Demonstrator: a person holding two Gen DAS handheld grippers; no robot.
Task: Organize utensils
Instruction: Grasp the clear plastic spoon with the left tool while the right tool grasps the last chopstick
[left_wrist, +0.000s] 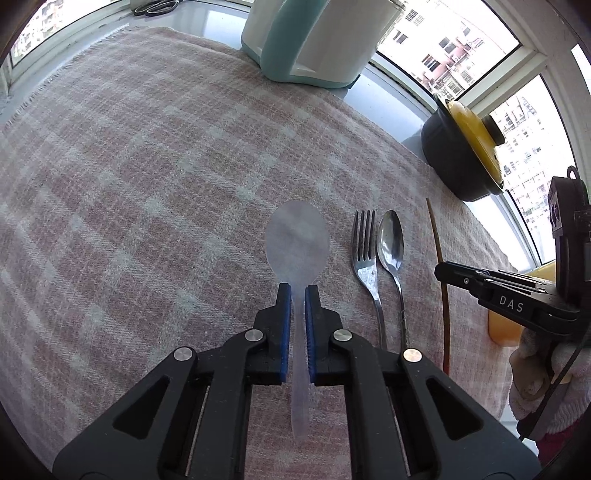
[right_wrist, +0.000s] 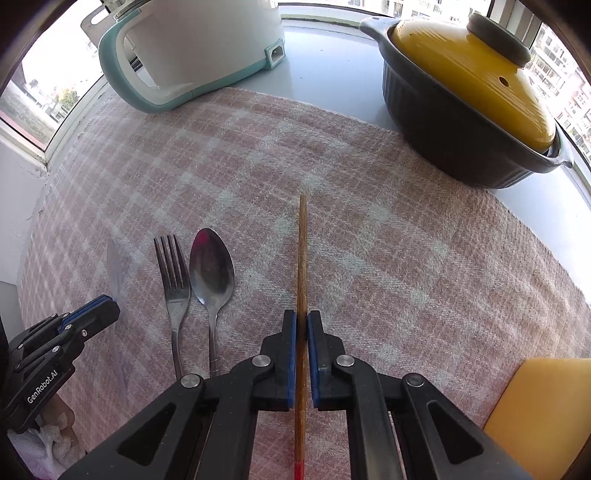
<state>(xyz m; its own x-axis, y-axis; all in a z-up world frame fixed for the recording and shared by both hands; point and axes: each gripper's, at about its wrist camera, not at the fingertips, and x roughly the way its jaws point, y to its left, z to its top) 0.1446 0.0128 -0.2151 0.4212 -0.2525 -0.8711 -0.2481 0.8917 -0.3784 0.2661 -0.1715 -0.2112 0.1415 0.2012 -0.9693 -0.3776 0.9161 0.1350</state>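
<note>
Only the left wrist view shows the broad oval bowl of the clear plastic spoon (left_wrist: 297, 242), which the right wrist view catches edge-on; only the right wrist view shows the chopstick's red end. The left hand-held gripper (left_wrist: 297, 291) is clenched on the translucent spoon's handle, the right hand-held gripper (right_wrist: 302, 320) on the wooden chopstick (right_wrist: 302, 258). Between them a steel fork (right_wrist: 173, 273) and metal spoon (right_wrist: 212, 271) lie side by side on the checked cloth (right_wrist: 369, 258) covering the surface. Both point steeply down

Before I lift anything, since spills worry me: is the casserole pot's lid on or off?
On. The yellow lid sits seated inside the dark casserole pot's rim.
</note>
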